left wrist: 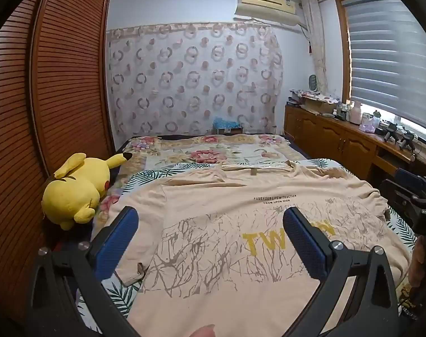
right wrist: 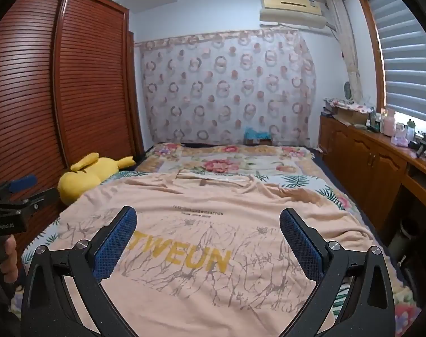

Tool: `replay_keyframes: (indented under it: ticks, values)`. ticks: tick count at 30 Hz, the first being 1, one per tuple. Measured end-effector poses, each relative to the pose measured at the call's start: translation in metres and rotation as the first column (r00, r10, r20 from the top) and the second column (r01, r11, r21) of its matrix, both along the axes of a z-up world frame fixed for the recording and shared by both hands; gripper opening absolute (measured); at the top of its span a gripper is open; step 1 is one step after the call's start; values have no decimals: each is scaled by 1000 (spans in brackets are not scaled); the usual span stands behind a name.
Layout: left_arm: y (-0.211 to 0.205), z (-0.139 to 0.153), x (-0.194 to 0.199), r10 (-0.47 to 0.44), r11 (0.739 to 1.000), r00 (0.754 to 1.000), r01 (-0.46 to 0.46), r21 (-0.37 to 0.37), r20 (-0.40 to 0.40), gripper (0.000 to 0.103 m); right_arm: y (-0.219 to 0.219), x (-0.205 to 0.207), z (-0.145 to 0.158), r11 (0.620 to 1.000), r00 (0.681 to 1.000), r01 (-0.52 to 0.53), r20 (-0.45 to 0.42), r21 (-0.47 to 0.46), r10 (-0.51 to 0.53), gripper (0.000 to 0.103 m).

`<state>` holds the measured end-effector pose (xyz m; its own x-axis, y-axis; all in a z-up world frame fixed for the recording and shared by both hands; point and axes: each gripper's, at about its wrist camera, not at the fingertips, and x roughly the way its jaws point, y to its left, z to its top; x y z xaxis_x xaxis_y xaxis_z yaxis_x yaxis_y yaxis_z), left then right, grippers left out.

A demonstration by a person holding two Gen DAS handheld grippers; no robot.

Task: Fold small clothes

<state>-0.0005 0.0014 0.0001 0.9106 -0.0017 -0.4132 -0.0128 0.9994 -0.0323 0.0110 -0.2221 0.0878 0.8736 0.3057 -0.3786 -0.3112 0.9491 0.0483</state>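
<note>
bed (left wrist: 168,151): your work surface | T-shirt (left wrist: 218,196): spread flat, print up, collar far, so every edge is reachable | left gripper (left wrist: 210,224): you hold it released above the shirt, nothing between jaws | right gripper (right wrist: 208,224): likewise wide apart, empty, poised for a fold

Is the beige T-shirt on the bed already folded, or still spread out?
Spread out. The T-shirt lies flat, print up, on the bed, collar at the far end, both sleeves extended, no fold visible.

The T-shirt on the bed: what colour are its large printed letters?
Yellow, on the peach T-shirt; the letters show best in the right wrist view.
</note>
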Motion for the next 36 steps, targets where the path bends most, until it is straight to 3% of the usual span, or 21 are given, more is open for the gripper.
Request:
replay_keyframes:
  ticks: [2,36]
  values:
    - [-2,0,0,2,1000,1000,-2,24,-3,103,0,0,0,1000,1000,0,1,1,0,103]
    - [5,3,-3,17,999,1000,-18,28,8,103,1,-1,1,1000,1000,-1,-10,6,1,103]
